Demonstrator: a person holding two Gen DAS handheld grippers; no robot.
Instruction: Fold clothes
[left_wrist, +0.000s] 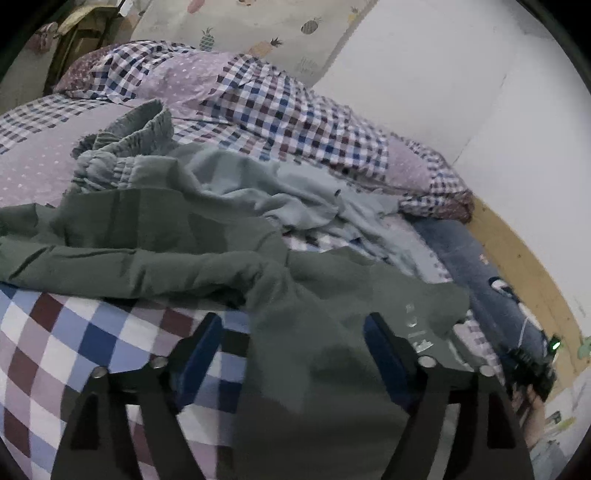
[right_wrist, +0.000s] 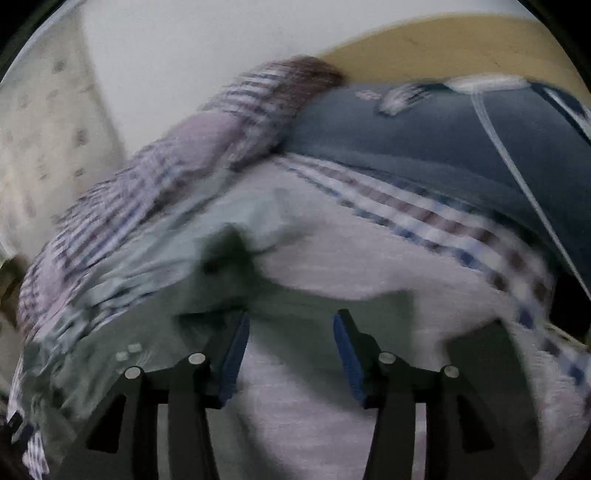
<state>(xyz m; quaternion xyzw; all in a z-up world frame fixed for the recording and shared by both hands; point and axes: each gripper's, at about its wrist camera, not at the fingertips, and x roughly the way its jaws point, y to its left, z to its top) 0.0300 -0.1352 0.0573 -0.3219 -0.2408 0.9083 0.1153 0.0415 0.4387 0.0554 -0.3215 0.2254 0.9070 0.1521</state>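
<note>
We see the dark green garment (left_wrist: 177, 236) lying rumpled across the checked bedspread (left_wrist: 55, 332) through the middle of the left view, a paler grey-green piece (left_wrist: 258, 184) bunched behind it. Both the left gripper (left_wrist: 291, 354) and right gripper (right_wrist: 291, 350) stand spread, pinching nothing. Whichever stage this is, we'd judge a good fold needs hems gripped, not mid-cloth bunches.

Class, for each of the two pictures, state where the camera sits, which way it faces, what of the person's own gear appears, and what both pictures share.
Left wrist view: sits on the left claw, facing across the bed at the crumpled dark green cotton garment; both open black fingers show, plus the other claw at the far right.
Right wrist view: sits on the right claw, facing the navy blue pillow, blurred; its open fingers show.
Shared: the green garment, checked purple-and-blue bedsheet, navy pillow.
</note>
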